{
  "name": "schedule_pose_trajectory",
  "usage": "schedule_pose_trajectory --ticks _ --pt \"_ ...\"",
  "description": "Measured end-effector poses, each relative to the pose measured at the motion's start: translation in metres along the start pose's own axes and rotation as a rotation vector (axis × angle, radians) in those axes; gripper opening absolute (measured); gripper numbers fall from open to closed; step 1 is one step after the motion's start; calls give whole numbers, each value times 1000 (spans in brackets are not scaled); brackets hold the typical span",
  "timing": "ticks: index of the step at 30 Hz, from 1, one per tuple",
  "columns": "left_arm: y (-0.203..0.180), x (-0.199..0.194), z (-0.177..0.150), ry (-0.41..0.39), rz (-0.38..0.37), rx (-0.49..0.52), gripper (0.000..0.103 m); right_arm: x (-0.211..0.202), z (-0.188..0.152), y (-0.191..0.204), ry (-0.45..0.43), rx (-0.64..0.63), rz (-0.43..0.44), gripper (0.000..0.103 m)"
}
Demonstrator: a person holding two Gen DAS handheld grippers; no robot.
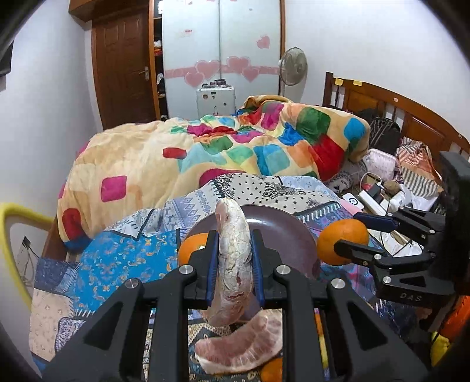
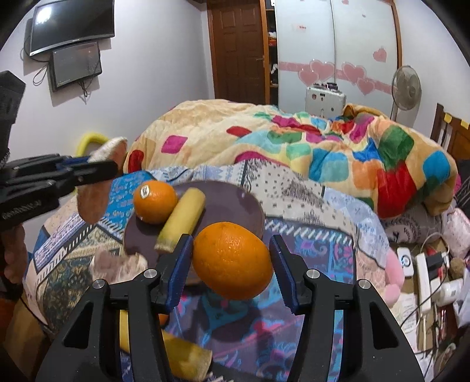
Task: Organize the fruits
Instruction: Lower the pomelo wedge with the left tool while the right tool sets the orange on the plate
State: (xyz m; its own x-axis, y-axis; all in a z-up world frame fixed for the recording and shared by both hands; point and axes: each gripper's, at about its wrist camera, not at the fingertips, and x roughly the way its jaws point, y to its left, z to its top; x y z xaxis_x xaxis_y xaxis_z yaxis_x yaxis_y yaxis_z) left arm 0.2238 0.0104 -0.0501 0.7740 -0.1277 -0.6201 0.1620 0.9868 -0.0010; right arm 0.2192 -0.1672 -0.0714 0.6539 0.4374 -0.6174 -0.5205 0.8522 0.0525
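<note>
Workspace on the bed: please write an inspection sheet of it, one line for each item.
Surface: patterned bedsheet, rumpled; colourful blanket behind.
Job's things: purple plate holds stickered orange and yellow stick-shaped piece; pomelo segment lies on the sheet.
Clutter: power strip, small devices beside the bed.
Grippers: left gripper shut on a pomelo wedge; right gripper closing around a large orange.
Cables: white leads at the power strip.
Surroundings: wardrobe, door, fan, wall screens.

A colourful checked duvet (image 1: pixel 235 147) lies heaped on the bed; behind it stand a heart-decorated wardrobe (image 1: pixel 220 53) and a fan (image 1: pixel 293 66).
</note>
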Motion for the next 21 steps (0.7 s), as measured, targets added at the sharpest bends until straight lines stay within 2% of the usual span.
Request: schedule_pose_trajectory --ticks 7,21 --pt "4 33 4 30 16 -34 21 22 16 5 4 -15 2 50" --pt "7 70 9 101 -26 -59 21 84 37 7 111 -63 8 50"
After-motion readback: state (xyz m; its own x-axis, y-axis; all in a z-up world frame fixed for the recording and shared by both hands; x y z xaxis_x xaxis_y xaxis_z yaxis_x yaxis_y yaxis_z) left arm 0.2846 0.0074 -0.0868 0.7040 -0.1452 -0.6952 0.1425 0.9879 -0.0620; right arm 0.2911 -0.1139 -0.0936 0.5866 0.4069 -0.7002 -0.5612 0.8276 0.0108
